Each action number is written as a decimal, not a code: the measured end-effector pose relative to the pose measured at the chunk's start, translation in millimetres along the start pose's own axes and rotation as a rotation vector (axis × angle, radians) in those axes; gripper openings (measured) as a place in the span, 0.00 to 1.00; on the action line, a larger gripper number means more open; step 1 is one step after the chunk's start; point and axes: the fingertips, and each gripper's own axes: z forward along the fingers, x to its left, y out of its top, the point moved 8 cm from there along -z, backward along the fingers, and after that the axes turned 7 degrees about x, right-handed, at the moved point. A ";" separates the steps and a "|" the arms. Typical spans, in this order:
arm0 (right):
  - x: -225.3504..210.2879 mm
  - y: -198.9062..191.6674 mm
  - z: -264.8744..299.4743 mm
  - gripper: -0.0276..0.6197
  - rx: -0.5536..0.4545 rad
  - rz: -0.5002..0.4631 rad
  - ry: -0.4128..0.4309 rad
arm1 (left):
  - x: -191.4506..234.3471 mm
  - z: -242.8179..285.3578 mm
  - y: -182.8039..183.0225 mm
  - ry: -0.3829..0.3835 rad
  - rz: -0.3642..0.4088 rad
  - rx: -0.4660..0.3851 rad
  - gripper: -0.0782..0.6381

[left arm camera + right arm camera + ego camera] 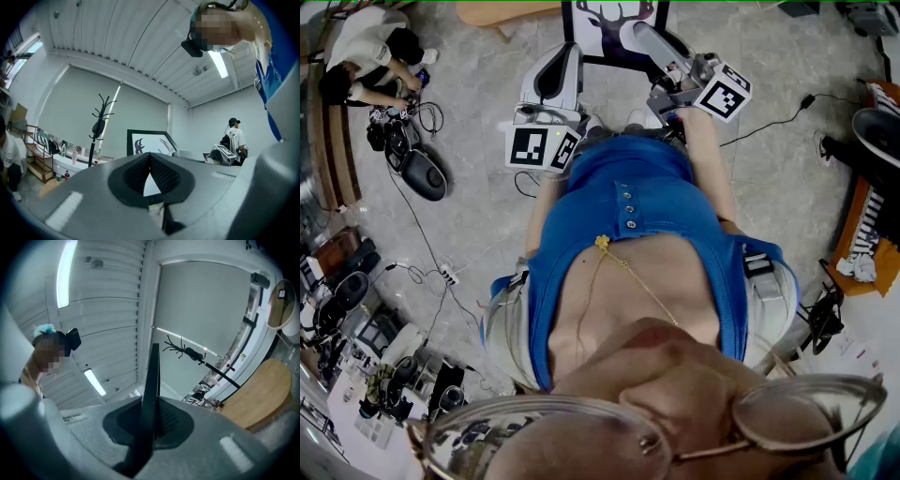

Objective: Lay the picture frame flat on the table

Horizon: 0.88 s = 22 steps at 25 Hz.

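Observation:
The picture frame [614,26], black-edged with a dark antler print on white, stands upright at the top middle of the head view. My right gripper [642,37] reaches to its right side. In the right gripper view the frame's thin black edge [151,380] runs up between the jaws, and the right gripper [152,425] is shut on it. My left gripper [565,58] hangs just left of the frame, apart from it. Its pads [161,176] meet with nothing between them, and the frame [149,143] shows beyond them.
A round wooden table [262,390] lies to the right of the frame, its edge [502,11] at the top. A black coat rack [101,124] stands by the wall. One person [233,138] stands behind; another [370,52] sits on the floor among cables and gear [417,169].

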 end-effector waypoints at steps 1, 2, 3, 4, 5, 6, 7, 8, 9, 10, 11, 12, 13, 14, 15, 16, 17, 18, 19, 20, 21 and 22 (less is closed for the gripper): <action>-0.7 0.2 -0.8 0.09 0.001 0.005 -0.012 | 0.0 -0.2 1.3 -0.002 -0.001 -0.001 0.11; -1.1 0.5 -1.1 0.10 0.001 0.010 -0.016 | 0.0 -0.4 2.4 -0.004 -0.002 -0.002 0.11; -0.8 0.9 -0.7 0.10 -0.002 0.014 -0.010 | 0.1 -0.7 3.3 -0.006 -0.005 -0.004 0.11; -0.1 1.4 0.1 0.10 -0.007 0.018 0.004 | 0.3 -1.1 3.8 -0.006 -0.007 -0.005 0.11; 0.2 1.6 0.7 0.10 -0.013 0.023 0.016 | 0.8 -1.8 4.0 -0.005 -0.009 -0.006 0.11; -0.2 1.5 0.5 0.10 -0.017 0.028 0.021 | 1.6 -2.8 3.9 0.000 -0.010 -0.007 0.11; -1.1 1.0 -0.1 0.10 -0.020 0.032 0.018 | 2.8 -4.0 3.6 0.007 -0.011 -0.009 0.11; -2.0 0.6 -0.4 0.10 -0.020 0.035 0.017 | 4.2 -5.3 3.2 0.015 -0.014 -0.010 0.11; -2.6 0.3 0.2 0.10 -0.019 0.037 0.022 | 5.8 -6.7 2.9 0.022 -0.017 -0.012 0.11; -3.1 0.3 0.9 0.10 -0.017 0.041 0.030 | 7.2 -7.8 2.5 0.029 -0.021 -0.014 0.11; -4.2 0.6 0.8 0.10 -0.014 0.046 0.035 | 7.9 -8.2 2.0 0.035 -0.025 -0.015 0.11; -6.0 2.0 -0.9 0.10 -0.010 0.054 0.039 | 7.2 -7.4 1.1 0.041 -0.027 -0.016 0.11; -8.8 4.7 -4.2 0.10 -0.004 0.060 0.042 | 4.9 -4.9 -0.2 0.047 -0.030 -0.015 0.11; -12.1 8.7 -9.1 0.10 0.002 0.065 0.046 | 1.0 -0.7 -1.7 0.052 -0.034 -0.012 0.11; -15.2 13.6 -14.8 0.10 0.010 0.065 0.049 | -3.8 4.5 -3.3 0.055 -0.041 -0.009 0.11; -17.2 18.1 -19.5 0.10 0.018 0.061 0.050 | -7.9 9.0 -4.3 0.055 -0.046 -0.005 0.11; -17.8 20.9 -21.0 0.10 0.023 0.056 0.046 | -9.3 11.4 -4.2 0.052 -0.050 -0.001 0.11; -17.2 21.4 -19.1 0.10 0.027 0.051 0.042 | -7.4 11.4 -3.2 0.048 -0.050 0.004 0.11; -16.5 20.3 -15.5 0.10 0.028 0.049 0.038 | -3.7 10.2 -2.2 0.043 -0.049 0.008 0.11; -16.8 18.8 -12.3 0.10 0.028 0.048 0.036 | 0.0 9.7 -2.1 0.039 -0.048 0.011 0.11; -18.4 17.2 -10.3 0.10 0.027 0.048 0.038 | 3.1 10.5 -3.5 0.034 -0.047 0.013 0.11; -20.8 15.5 -8.8 0.10 0.024 0.048 0.041 | 6.0 12.2 -5.8 0.028 -0.047 0.016 0.11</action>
